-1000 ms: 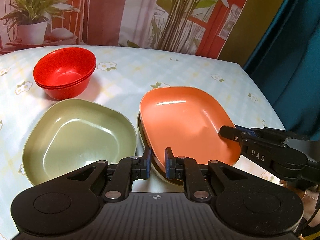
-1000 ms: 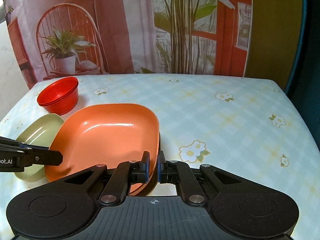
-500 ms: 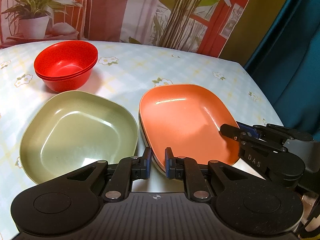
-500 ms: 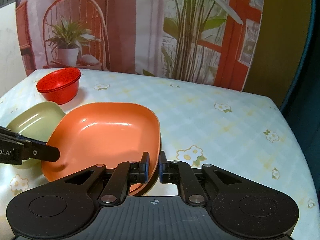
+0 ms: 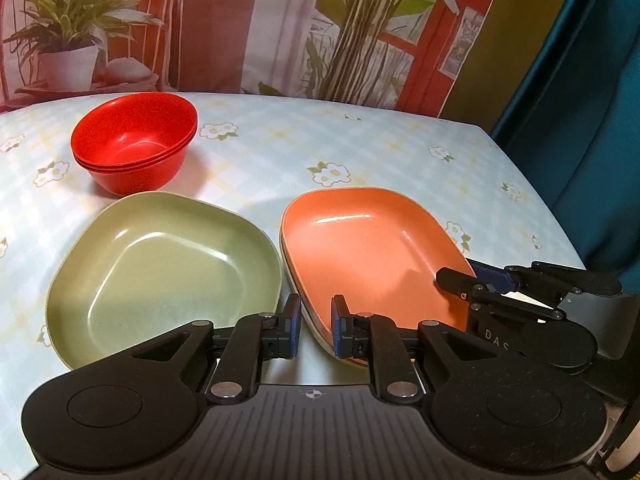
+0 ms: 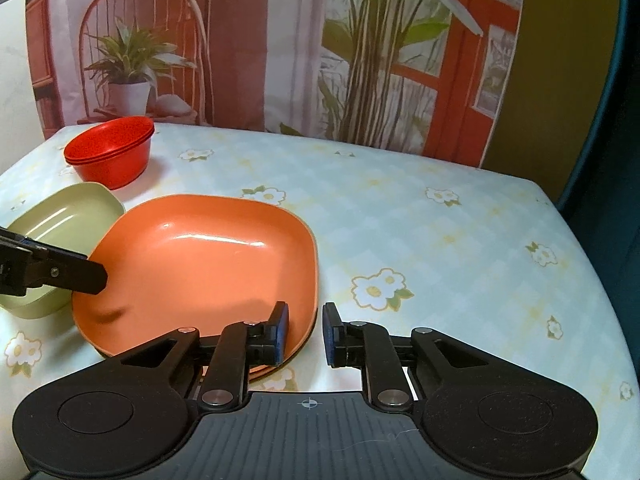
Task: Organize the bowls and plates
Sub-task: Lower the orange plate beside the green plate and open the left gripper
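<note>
An orange plate (image 5: 372,248) lies on the table, stacked on another plate whose pale rim shows beneath it. A green plate (image 5: 164,268) lies just left of it. Stacked red bowls (image 5: 134,146) stand behind the green plate. My left gripper (image 5: 312,330) is open, its jaws straddling the orange stack's near rim without touching. My right gripper (image 6: 305,334) is open around the orange plate's (image 6: 204,264) near right corner, its jaws apart from the rim. The green plate (image 6: 66,220) and red bowls (image 6: 110,152) show at the left in the right wrist view.
The table has a pale blue cloth (image 6: 420,232) with flower prints. A printed backdrop (image 6: 280,48) stands behind its far edge. A teal curtain (image 5: 580,120) hangs past the right edge. The right gripper shows at the orange plate's right side in the left wrist view (image 5: 492,280).
My right gripper let go of the orange plate and opened; the plate came down from its tilt onto the stack. Both cameras drew back slightly.
</note>
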